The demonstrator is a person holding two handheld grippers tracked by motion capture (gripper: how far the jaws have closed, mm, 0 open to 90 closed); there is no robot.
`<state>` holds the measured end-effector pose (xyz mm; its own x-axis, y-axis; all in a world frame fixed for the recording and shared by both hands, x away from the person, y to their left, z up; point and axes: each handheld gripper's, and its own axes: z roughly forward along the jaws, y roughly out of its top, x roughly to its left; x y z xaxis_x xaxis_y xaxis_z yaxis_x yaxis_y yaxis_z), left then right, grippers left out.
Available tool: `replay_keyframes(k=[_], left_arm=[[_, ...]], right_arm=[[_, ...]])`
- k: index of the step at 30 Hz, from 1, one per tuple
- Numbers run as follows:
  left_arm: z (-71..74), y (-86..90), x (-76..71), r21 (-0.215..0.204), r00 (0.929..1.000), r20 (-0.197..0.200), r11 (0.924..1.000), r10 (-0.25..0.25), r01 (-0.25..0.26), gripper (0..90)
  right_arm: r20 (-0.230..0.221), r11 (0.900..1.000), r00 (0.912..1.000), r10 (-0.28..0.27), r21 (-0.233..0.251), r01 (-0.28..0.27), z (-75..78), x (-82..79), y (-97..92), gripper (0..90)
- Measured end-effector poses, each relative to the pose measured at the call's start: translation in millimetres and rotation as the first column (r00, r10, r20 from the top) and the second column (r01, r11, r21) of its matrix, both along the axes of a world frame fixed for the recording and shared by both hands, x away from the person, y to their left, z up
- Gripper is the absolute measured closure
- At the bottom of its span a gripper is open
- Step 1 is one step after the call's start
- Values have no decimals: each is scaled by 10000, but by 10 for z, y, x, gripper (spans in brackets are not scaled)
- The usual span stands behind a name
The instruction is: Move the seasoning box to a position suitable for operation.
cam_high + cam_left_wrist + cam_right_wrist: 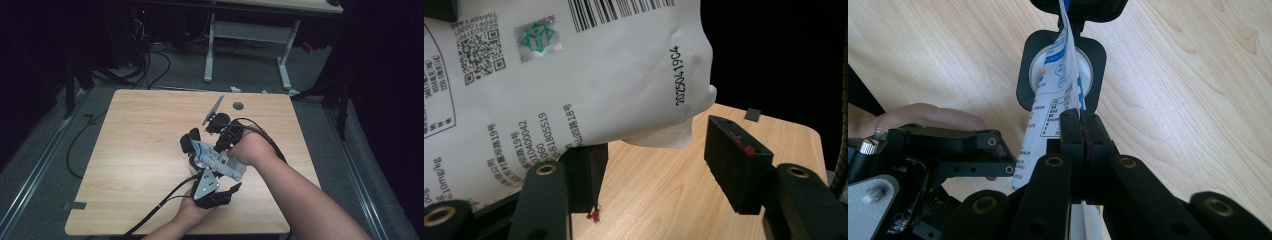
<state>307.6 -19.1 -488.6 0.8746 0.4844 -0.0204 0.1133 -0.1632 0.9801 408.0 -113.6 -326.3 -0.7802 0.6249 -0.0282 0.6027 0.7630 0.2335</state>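
evidently the right gripper (1082, 131) was clamped tight on the edge of the white printed pouch (574, 70), holding it upright above the round cup (1062, 75) on the wooden table (140, 150), while the left gripper (659, 165) stood half open beside it, gripping nothing.

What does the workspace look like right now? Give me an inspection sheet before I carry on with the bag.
Surface: wooden table, bare apart from the work at its middle.
Job's things: white printed bag held above a round white container in a black holder.
Clutter: small dark piece near the table's far edge.
Grippers: right gripper shut on the bag's edge; left gripper open, one pad against the bag.
Cables: black cable trailing from the left gripper.
Surroundings: dark room, white desk frame, floor cables.
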Motion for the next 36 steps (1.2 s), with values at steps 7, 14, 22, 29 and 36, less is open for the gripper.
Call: replay_keyframes(k=[7, 14, 22, 29, 36], left_arm=[[1, 1, -1, 11, 10000, 11, 10000, 9, -9, 433], [-2, -1, -3, -1, 10000, 29, 10000, 3, -3, 435], [-38, 12, -13, 101, 10000, 71, 9999, -8, 7, 439], [-95, 52, -26, 189, 10000, 26, 9998, 29, -30, 447], [-151, 87, -31, 255, 9999, -125, 9997, 72, -69, 452]], right_arm=[[1, 10000, 10000, -9, 10, 9, 1, -5, 4, 900], [34, 10000, 10000, 45, 0, -45, 2, -4, -1, 900], [25, 10000, 10000, 42, 36, -42, -12, -23, -20, 900], [-26, 9998, 10000, 35, 209, -34, -44, -50, -41, 900], [-37, 9994, 10000, 29, 350, -28, -56, -74, -72, 900]])
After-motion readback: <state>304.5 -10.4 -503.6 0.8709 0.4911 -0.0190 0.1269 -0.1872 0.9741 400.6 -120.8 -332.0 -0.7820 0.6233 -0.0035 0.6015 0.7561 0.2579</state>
